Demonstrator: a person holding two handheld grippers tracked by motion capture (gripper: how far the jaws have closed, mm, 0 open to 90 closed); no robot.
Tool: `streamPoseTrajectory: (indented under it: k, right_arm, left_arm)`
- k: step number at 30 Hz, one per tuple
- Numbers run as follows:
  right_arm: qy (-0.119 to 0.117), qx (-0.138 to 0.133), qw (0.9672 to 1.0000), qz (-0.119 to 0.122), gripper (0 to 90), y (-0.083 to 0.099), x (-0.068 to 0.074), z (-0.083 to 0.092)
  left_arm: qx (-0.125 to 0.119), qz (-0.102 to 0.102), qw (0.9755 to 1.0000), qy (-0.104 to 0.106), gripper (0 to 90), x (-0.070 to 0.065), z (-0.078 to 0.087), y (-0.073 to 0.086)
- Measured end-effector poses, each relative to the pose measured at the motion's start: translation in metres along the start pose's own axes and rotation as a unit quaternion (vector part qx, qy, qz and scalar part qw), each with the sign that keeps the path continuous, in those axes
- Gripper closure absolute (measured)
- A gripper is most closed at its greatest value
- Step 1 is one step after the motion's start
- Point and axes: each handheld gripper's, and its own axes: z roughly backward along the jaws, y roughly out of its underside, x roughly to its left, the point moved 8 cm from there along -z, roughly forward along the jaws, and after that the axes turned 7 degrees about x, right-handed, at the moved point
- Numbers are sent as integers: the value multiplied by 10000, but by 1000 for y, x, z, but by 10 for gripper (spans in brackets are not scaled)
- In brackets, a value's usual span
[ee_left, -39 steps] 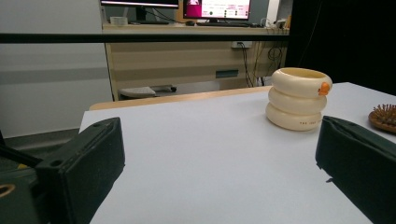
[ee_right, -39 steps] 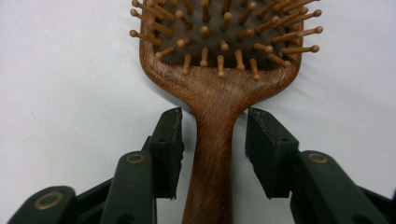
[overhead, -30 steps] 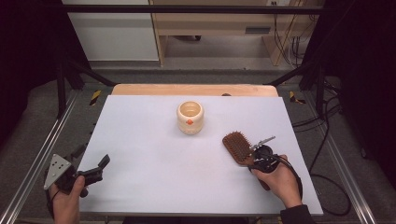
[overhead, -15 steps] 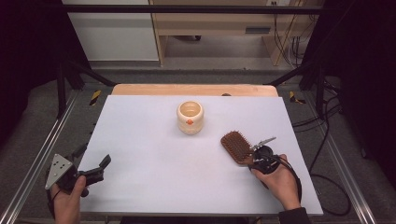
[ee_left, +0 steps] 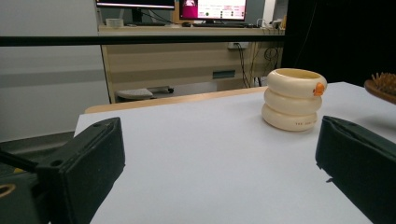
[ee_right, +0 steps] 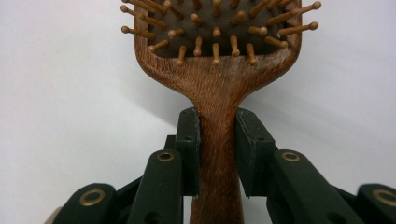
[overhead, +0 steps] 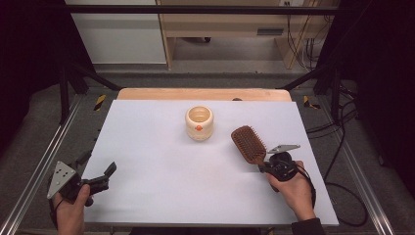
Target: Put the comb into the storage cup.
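Both pads of the right claw (ee_right: 217,154) clamp the brush (overhead: 248,144) handle near the bench's (overhead: 161,186) right edge; its head points away toward the far-left. Left claw (overhead: 100,176) stands apart.

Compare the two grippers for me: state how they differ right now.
The right gripper has its jaws closed on the handle of the wooden hairbrush; the left gripper has its jaws wide apart with nothing between them. The right gripper sits over the table near its right side; the left gripper is held off the table's front left corner. The left gripper looks toward the cream ringed cup; the right looks along the brush. Both have black jaws and are hand-held.
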Motion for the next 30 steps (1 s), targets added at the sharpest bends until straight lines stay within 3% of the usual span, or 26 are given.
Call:
streamPoseTrajectory:
  k: [8,22,25,30]
  right_arm:
    - [-130,-766,9970,22,731,-15,10,9]
    - [-276,-1374,9901,79,731,-26,18,17]
    - [-288,-1524,9879,64,731,-30,20,20]
    - [-333,-1748,9840,53,731,-33,23,27]
  left_arm:
    - [-38,10,10000,7,13,0,2,-2]
    - [-47,28,10000,55,14,-3,2,-2]
    - [-54,73,9999,103,14,-8,2,-3]
    - [-41,132,9993,341,15,-27,-2,-6]
